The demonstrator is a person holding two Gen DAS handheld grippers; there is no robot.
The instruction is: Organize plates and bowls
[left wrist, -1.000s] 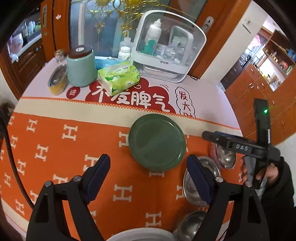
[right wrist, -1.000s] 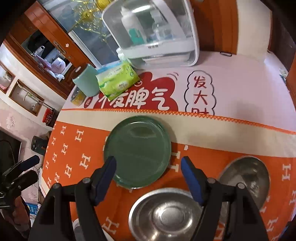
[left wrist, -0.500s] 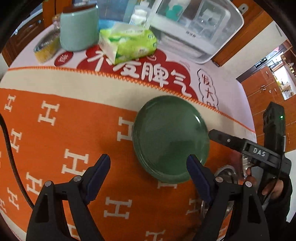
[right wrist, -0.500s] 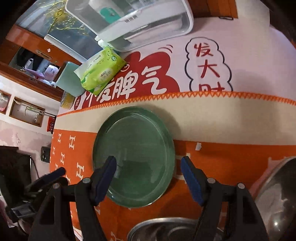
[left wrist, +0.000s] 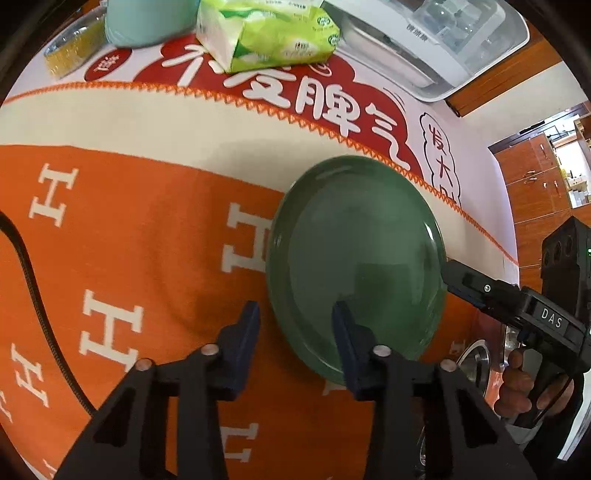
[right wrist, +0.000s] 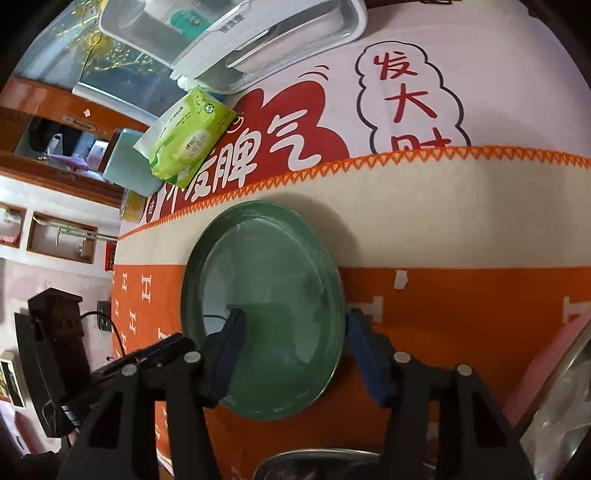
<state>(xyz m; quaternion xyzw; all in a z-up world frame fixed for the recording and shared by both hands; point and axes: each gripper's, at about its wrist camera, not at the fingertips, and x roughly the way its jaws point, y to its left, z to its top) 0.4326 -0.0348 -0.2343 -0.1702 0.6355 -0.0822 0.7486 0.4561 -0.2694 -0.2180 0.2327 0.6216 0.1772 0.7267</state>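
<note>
A dark green plate (left wrist: 354, 258) (right wrist: 266, 295) lies flat on the orange patterned cloth. My left gripper (left wrist: 295, 332) straddles its left rim, one finger over the cloth and the other over the plate. Its jaws are closing, with gaps still showing beside the rim. My right gripper (right wrist: 295, 343) straddles the opposite rim the same way, jaws also closing and not pressing on it. In the left wrist view the right gripper (left wrist: 458, 280) reaches the plate's right edge, held by a hand (left wrist: 517, 384). Steel bowls (left wrist: 476, 358) (right wrist: 317, 465) sit near the front.
A green tissue pack (left wrist: 266, 33) (right wrist: 188, 144), a teal canister (left wrist: 147, 18), a gold-rimmed dish (left wrist: 70, 51) and a white storage box (left wrist: 436, 40) (right wrist: 236, 37) stand at the back. Another steel bowl (right wrist: 561, 398) lies at the right. A black cable (left wrist: 33, 295) crosses the cloth on the left.
Both grippers have come down close to the green plate. Their jaws have narrowed, and each now has a rim of the plate between its fingers.
</note>
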